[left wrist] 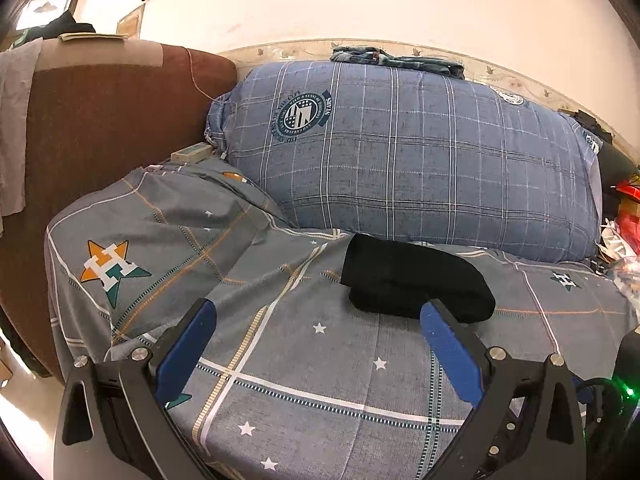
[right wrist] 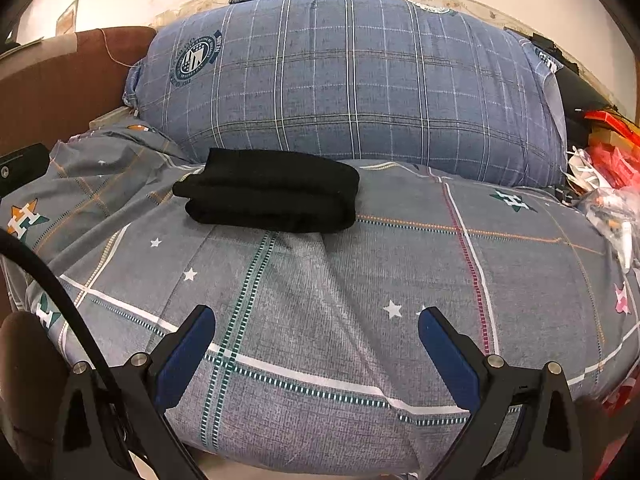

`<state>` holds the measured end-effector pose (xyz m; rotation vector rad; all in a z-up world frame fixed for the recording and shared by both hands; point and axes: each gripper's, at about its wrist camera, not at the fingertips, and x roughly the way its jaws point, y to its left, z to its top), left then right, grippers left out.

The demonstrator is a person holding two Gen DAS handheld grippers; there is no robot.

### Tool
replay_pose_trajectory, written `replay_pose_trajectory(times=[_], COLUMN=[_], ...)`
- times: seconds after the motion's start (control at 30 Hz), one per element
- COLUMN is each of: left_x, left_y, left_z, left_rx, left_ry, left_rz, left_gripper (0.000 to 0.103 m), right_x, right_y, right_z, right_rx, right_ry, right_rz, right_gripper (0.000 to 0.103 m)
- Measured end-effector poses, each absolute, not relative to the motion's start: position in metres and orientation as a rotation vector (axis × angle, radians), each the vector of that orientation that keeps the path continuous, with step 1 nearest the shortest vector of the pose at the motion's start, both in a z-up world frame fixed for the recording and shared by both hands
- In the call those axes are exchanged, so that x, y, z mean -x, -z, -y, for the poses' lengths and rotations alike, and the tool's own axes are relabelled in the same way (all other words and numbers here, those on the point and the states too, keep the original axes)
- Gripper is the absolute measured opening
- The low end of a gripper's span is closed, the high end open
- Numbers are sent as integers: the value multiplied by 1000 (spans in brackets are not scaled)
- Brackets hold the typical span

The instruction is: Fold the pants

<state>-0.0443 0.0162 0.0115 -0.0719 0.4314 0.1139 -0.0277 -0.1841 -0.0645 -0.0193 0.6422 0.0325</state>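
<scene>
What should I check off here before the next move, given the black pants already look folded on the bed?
1. Pants folded into a compact bundle: ok.
2. Bundle resting flat on the grey bedsheet, near the blue plaid pillow: ok.
3. Left gripper open, holding nothing: ok.
4. Right gripper open, holding nothing: ok.
5. Both grippers clear of the pants: ok in the right view; cannot tell in the left, where one finger overlaps the bundle.
6. Loose leg or waistband sticking out on the far side: cannot tell.

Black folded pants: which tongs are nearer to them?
Left. The left tongs reach the black folded pants, one finger overlapping their near edge; the right tongs sit well short of them.
</scene>
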Motion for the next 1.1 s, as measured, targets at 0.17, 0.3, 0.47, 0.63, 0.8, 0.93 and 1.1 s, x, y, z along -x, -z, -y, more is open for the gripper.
replay_pose_trajectory(times=[0.17, 0.3, 0.47, 0.63, 0.8, 0.93, 1.1], left_x=[41, 40, 37, 37, 32, 30, 22], left_y=[-8, -6, -2, 0, 4, 5, 12], left_z=[-17, -16, -17, -23, -37, -47, -44], left_rx=[77, 74, 75, 95, 138, 162, 154], left_ry=[-114, -111, -110, -122, -147, -161, -164], left_rz=[-451, -463, -477, -474, -511, -534, -576], left_gripper=[102, 102, 102, 102, 102, 102, 102], right_x=[27, 27, 24, 19, 18, 20, 25], right_y=[66, 68, 72, 81, 84, 79, 71], right_z=[184, 184, 184, 182, 177, 174, 171], right_rx=[14, 13, 12, 15, 31, 33, 62], right_ry=[-34, -38, -42, -47, -41, -41, -36], right_rz=[-647, -656, -672, -712, -724, -712, -667], right_gripper=[103, 103, 103, 103, 103, 103, 103])
